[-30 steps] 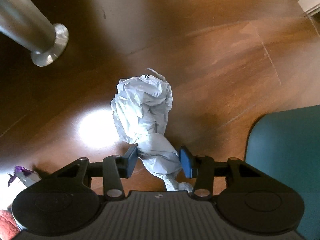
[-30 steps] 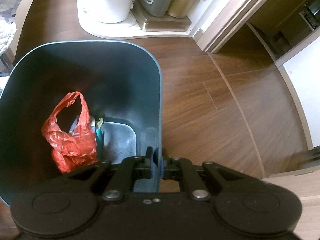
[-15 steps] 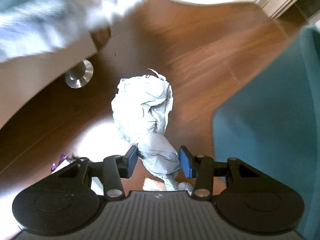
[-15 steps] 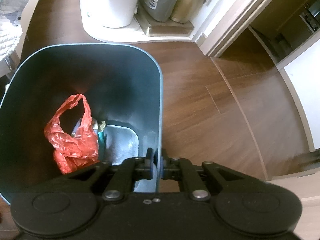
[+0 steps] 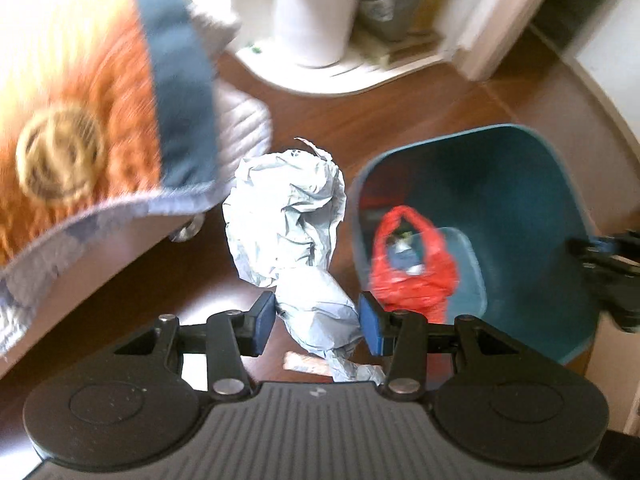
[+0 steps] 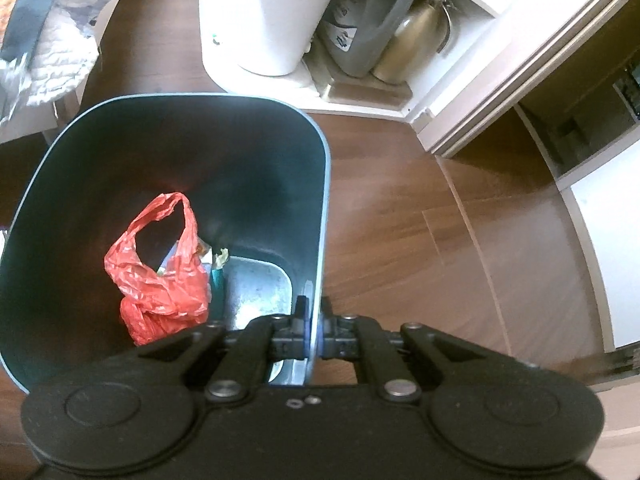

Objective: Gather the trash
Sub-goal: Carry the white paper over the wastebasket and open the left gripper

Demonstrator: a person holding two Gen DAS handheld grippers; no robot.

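My left gripper (image 5: 316,318) is shut on a crumpled white paper wad (image 5: 286,216) and holds it in the air, just left of the teal trash bin (image 5: 532,184). A red plastic bag (image 5: 412,264) lies inside the bin. My right gripper (image 6: 314,334) is shut on the bin's right wall (image 6: 320,216), and its fingers show at the bin's far side in the left wrist view (image 5: 608,256). The red bag (image 6: 160,276) and some scraps sit on the bin's bottom in the right wrist view.
A bed or cushion with an orange and blue cover (image 5: 92,112) is at the left. A white container (image 6: 280,16), a grey jug (image 6: 360,36) and a metal kettle (image 6: 416,44) stand on a low white shelf behind the bin. Brown wood floor (image 6: 400,240) lies around it.
My left gripper has lifted the paper wad off the floor and swung right towards the bin, which now shows its inside. The right gripper keeps its hold on the bin wall.
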